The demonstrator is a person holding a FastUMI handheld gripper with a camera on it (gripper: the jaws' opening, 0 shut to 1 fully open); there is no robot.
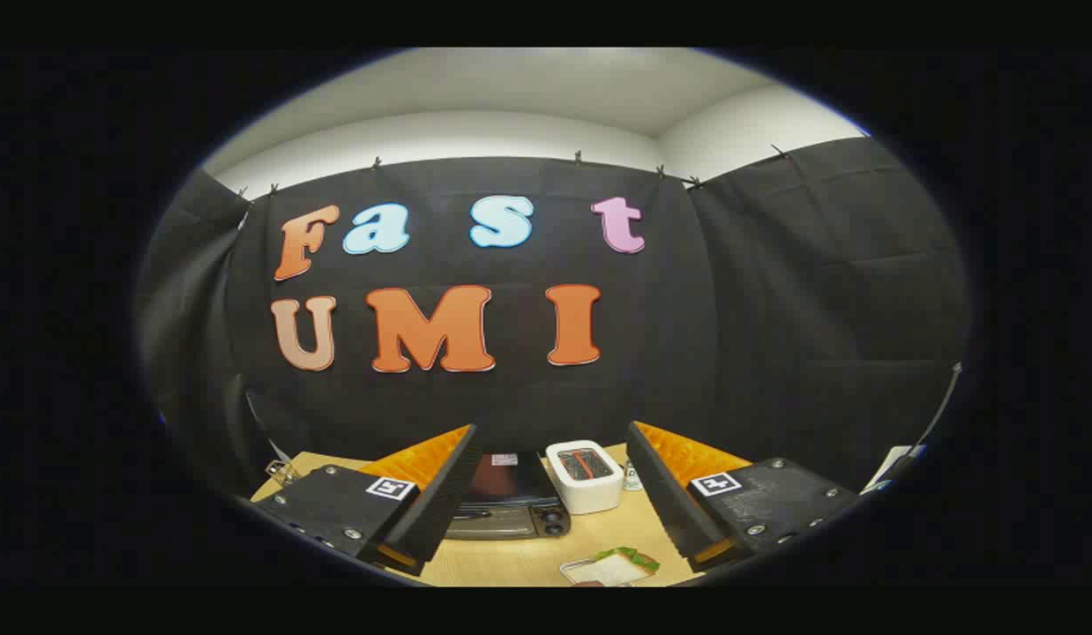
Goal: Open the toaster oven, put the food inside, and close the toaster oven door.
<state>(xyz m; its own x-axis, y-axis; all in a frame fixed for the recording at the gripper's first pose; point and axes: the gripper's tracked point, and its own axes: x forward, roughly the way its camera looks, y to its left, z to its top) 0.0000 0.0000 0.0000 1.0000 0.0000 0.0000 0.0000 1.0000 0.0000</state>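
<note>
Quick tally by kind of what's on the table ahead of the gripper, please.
Toaster ovens: 1, dark toaster oven, door shut.
Pop-up toasters: 1, white toaster.
Food trays: 1, tray of food.
Small items I can't identify: 1, small object behind the white toaster.
Total: 4.
The gripper is open, holding nothing.

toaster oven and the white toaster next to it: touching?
Cannot tell. In the gripper view the white toaster stands right beside the toaster oven and overlaps its outline, so no gap or contact shows plainly. The gripper is open, high above both.
</note>
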